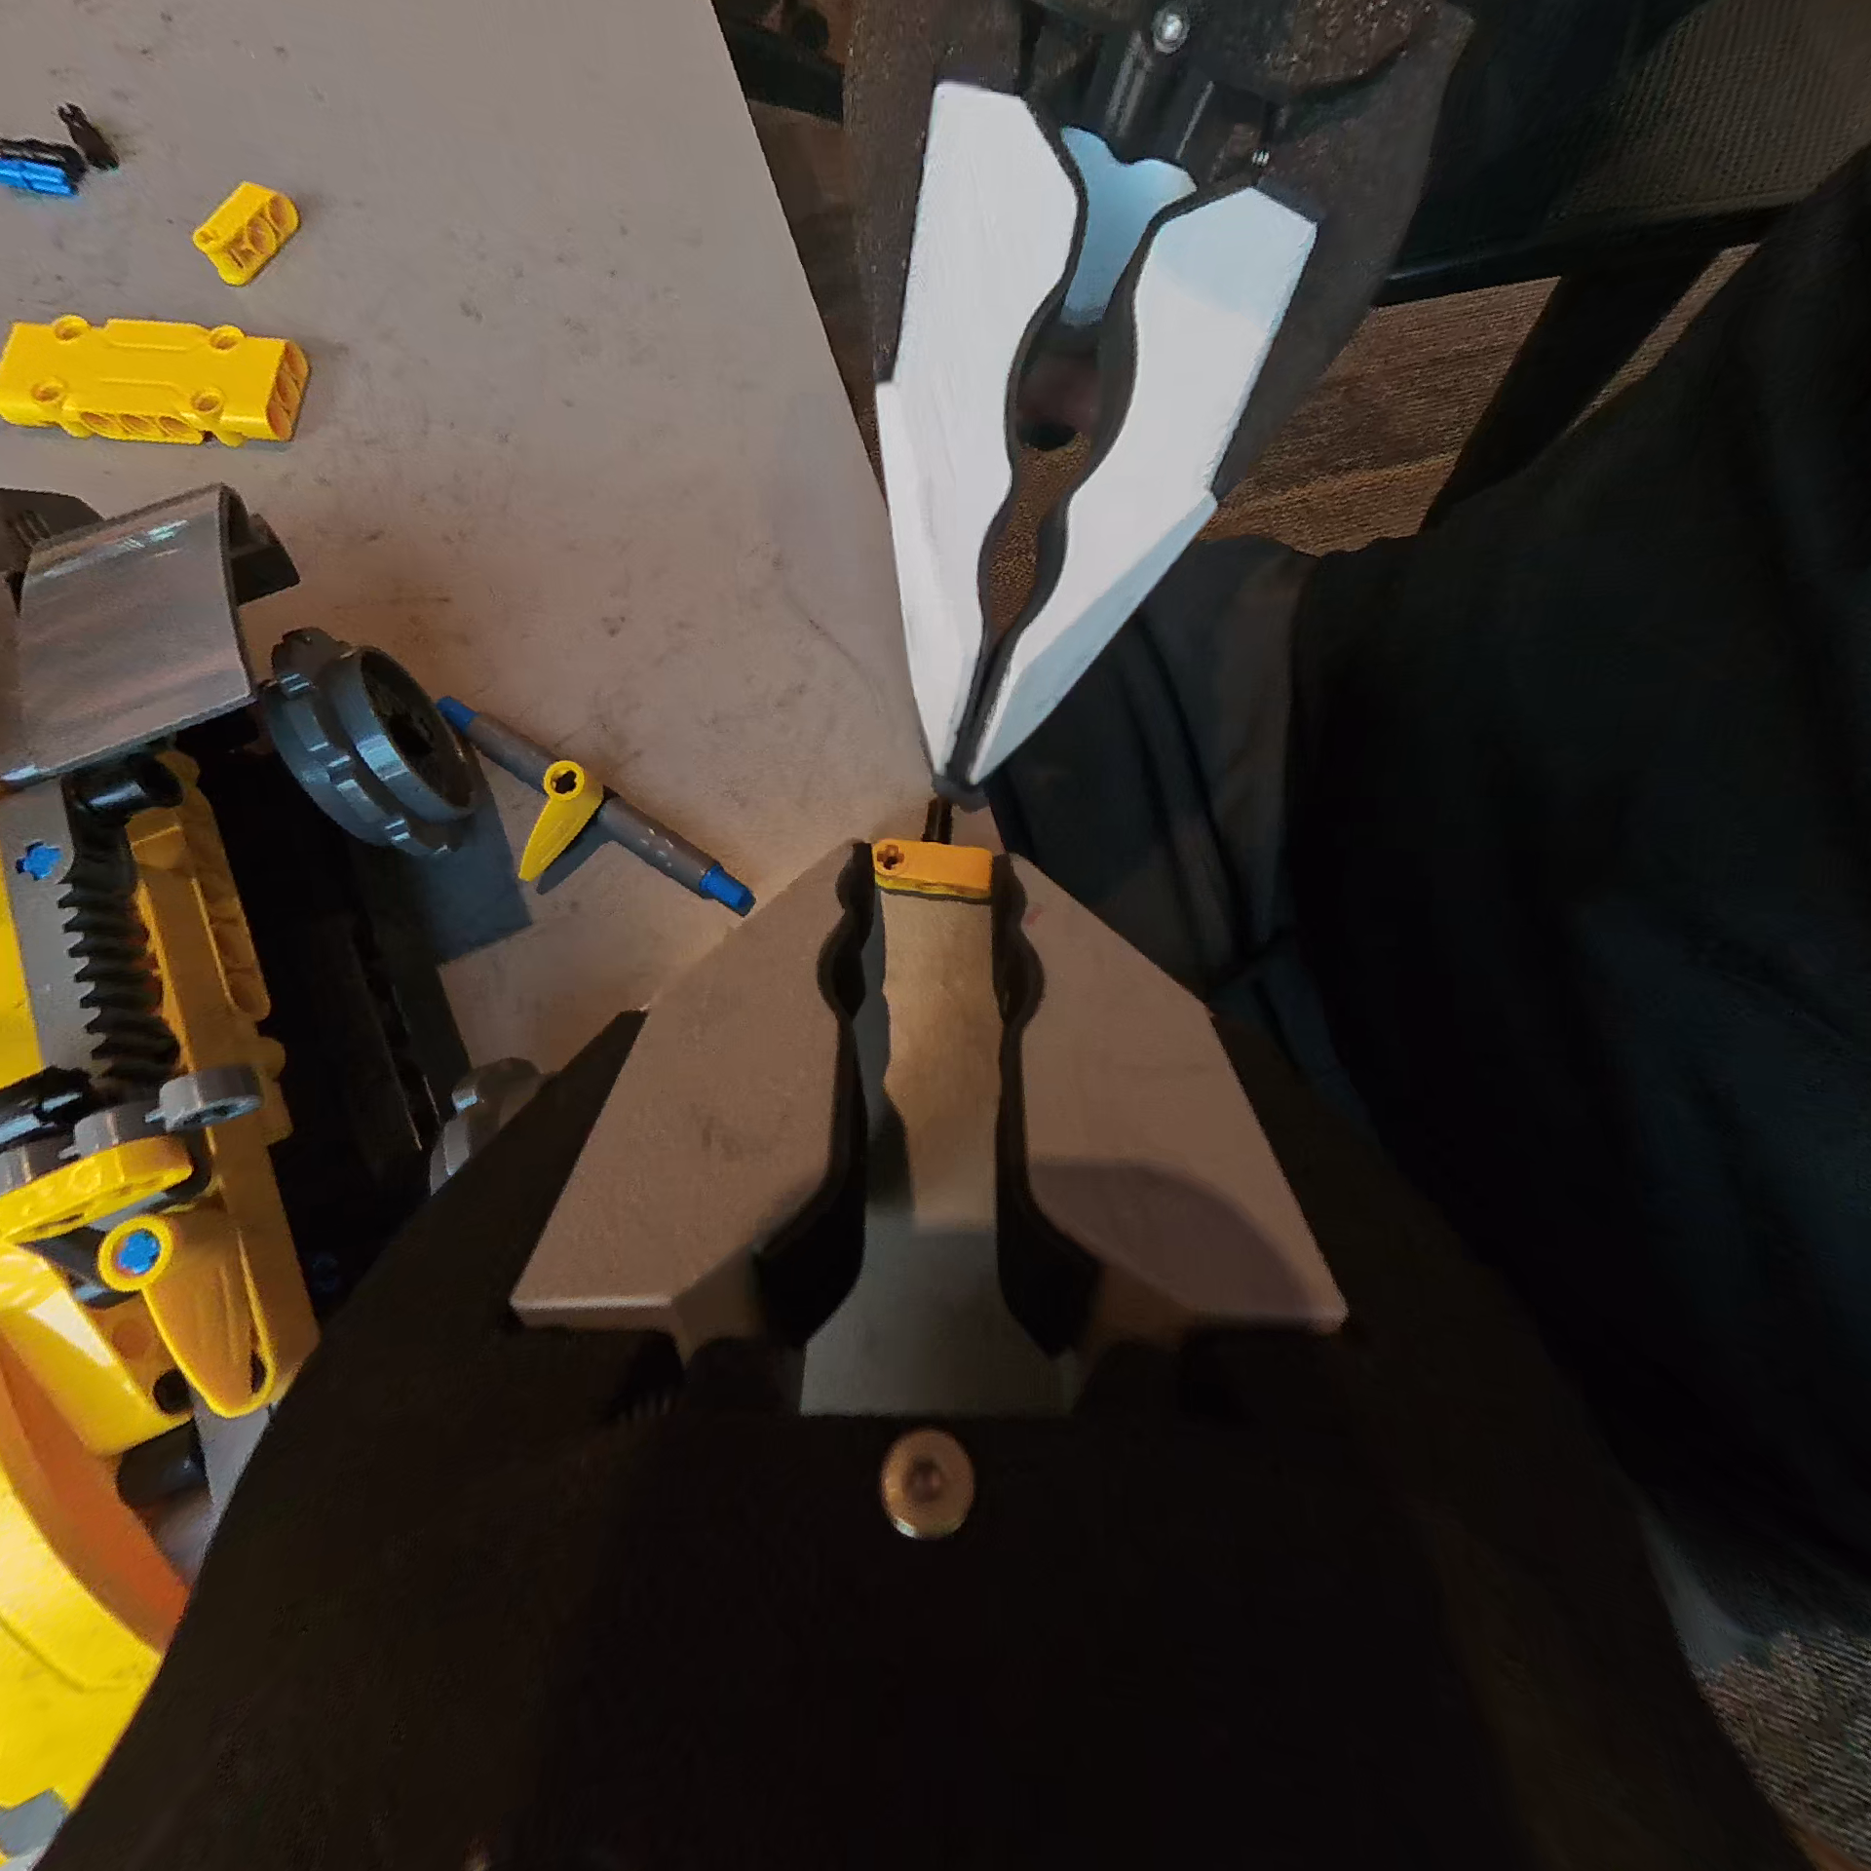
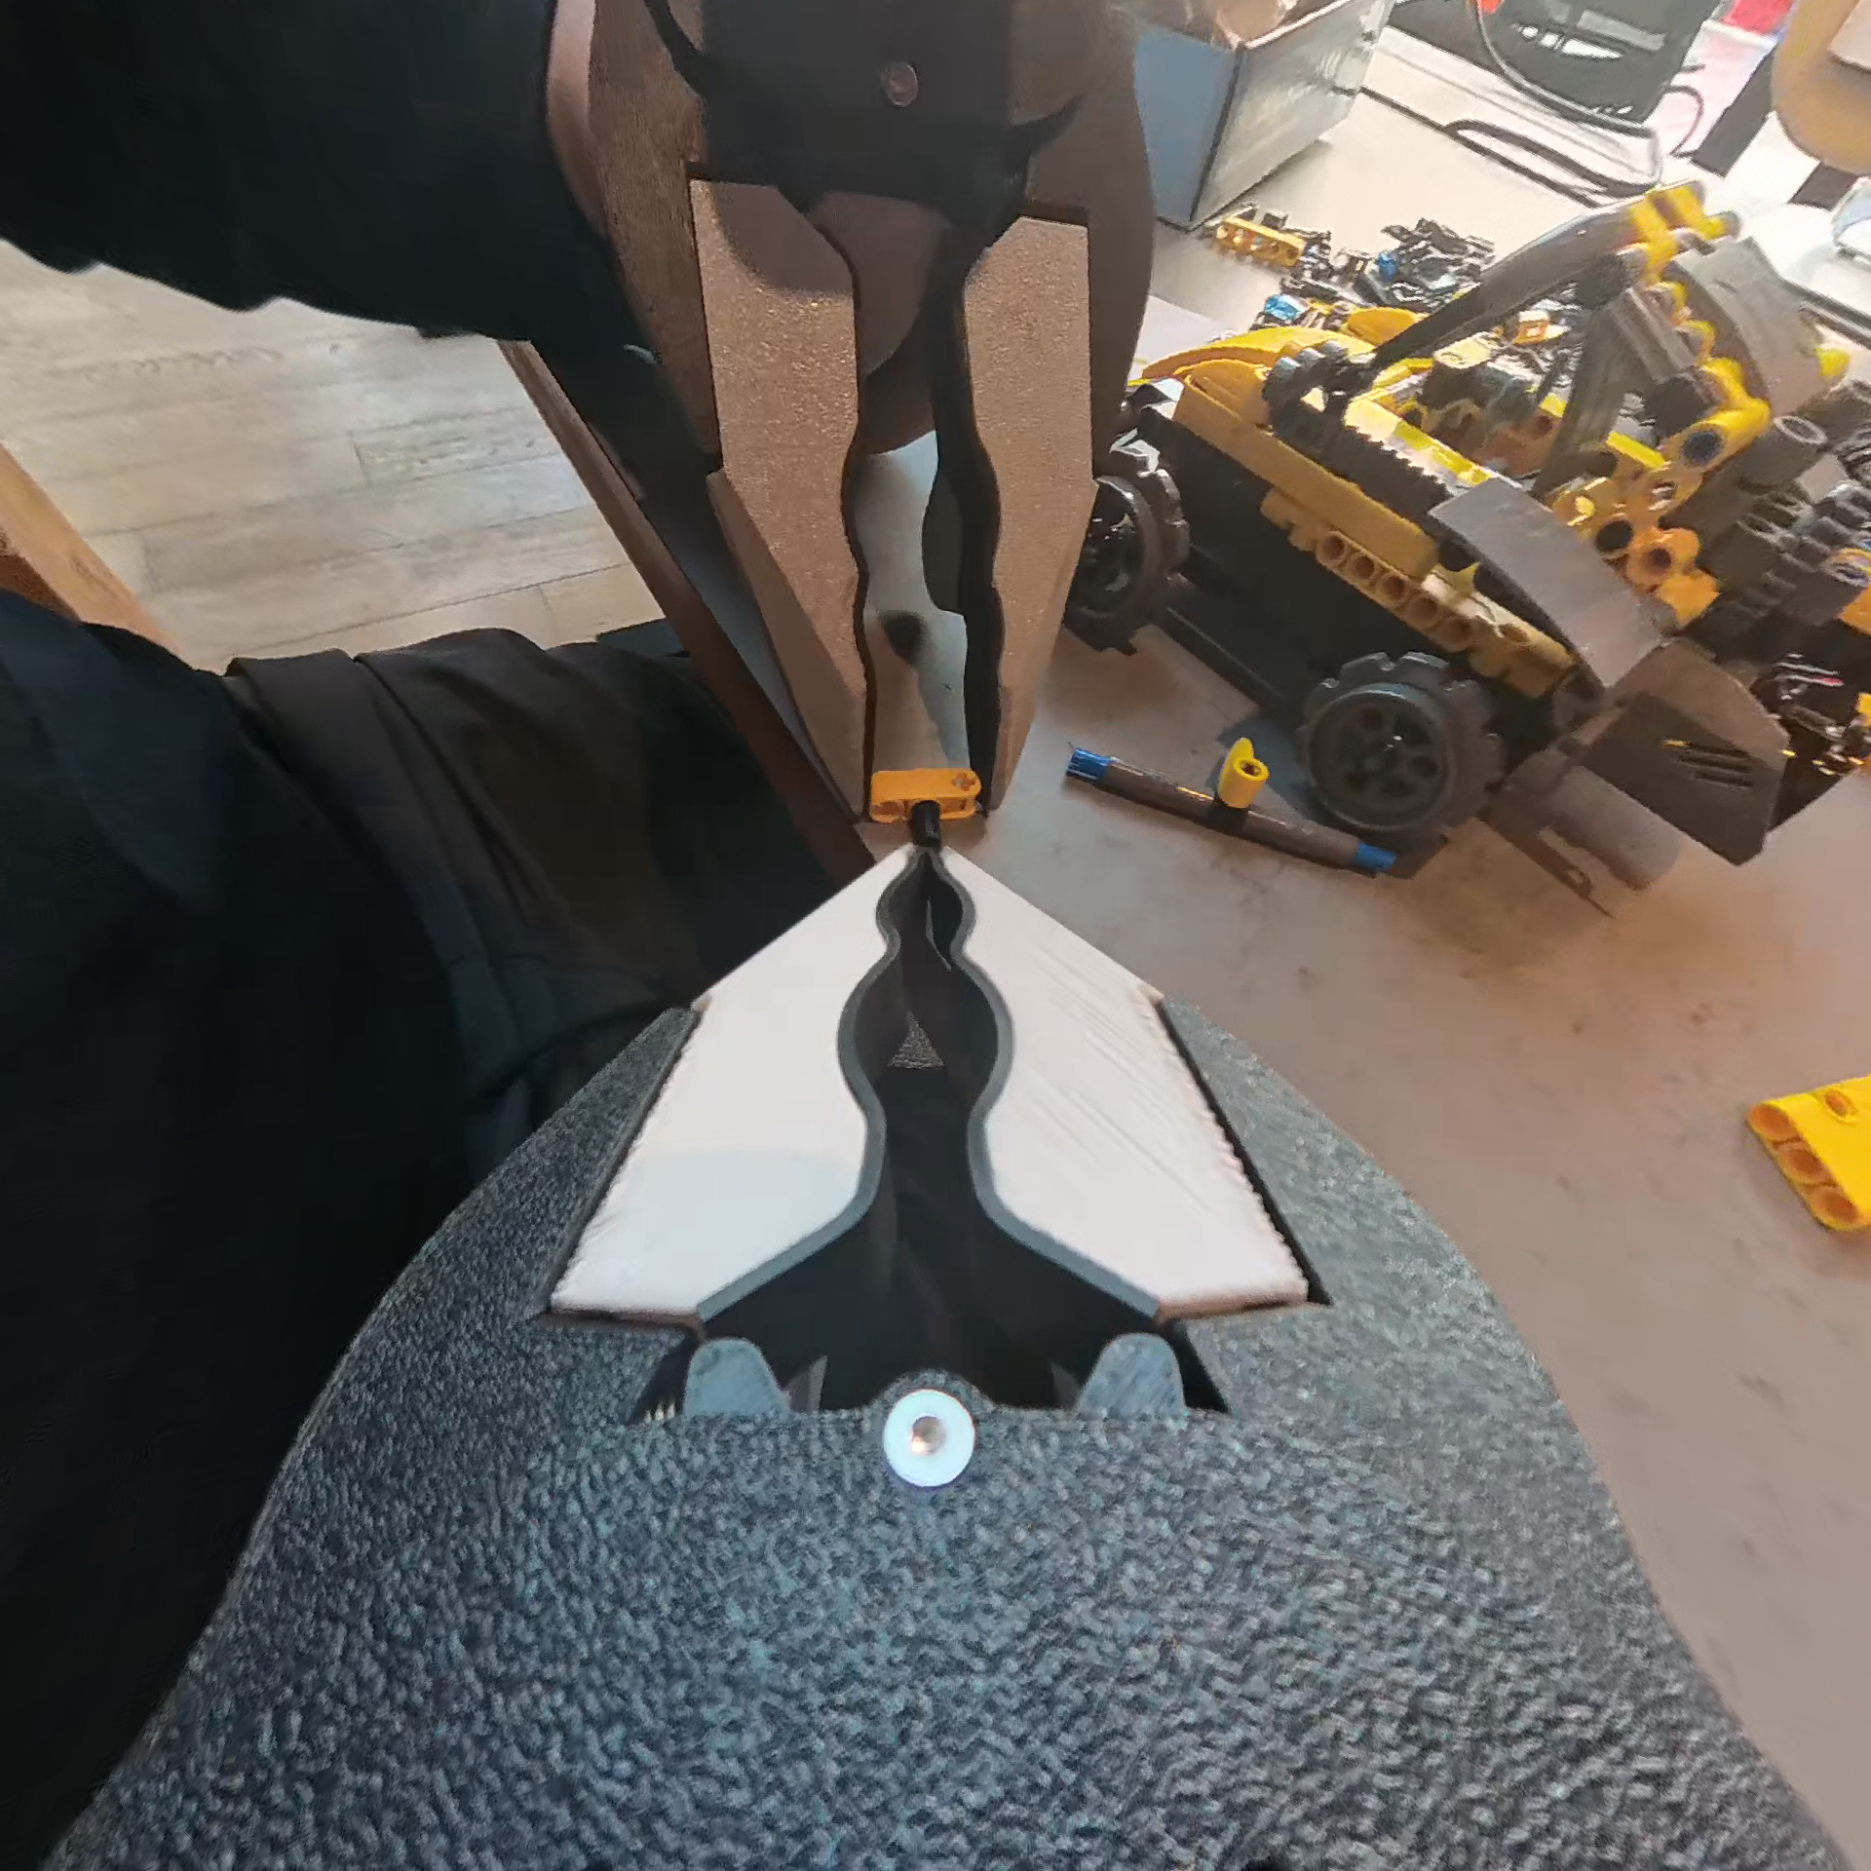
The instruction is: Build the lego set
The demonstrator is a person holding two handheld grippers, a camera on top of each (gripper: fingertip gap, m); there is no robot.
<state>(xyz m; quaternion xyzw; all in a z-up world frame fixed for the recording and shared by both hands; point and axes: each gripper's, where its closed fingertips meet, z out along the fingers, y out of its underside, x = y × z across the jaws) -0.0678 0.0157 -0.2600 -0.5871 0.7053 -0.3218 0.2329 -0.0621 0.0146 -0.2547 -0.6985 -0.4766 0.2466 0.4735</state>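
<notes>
My left gripper is shut on a small orange-yellow connector piece and holds it crosswise between its fingertips, just above the table's edge. A short black pin sticks out of the piece toward my right gripper. In the right wrist view the same piece sits between the left gripper's brown fingers, and the black pin points at my right gripper. The right gripper's white fingers are closed together, with their tips at the pin's free end. The pin shows in front of the tips, not between them.
A yellow and black model vehicle stands on the table. A grey axle with blue ends and a yellow lever lies beside it. Loose yellow beams lie farther off. A person's dark clothing is beyond the table edge. The tips of both grippers are at nearly the same place.
</notes>
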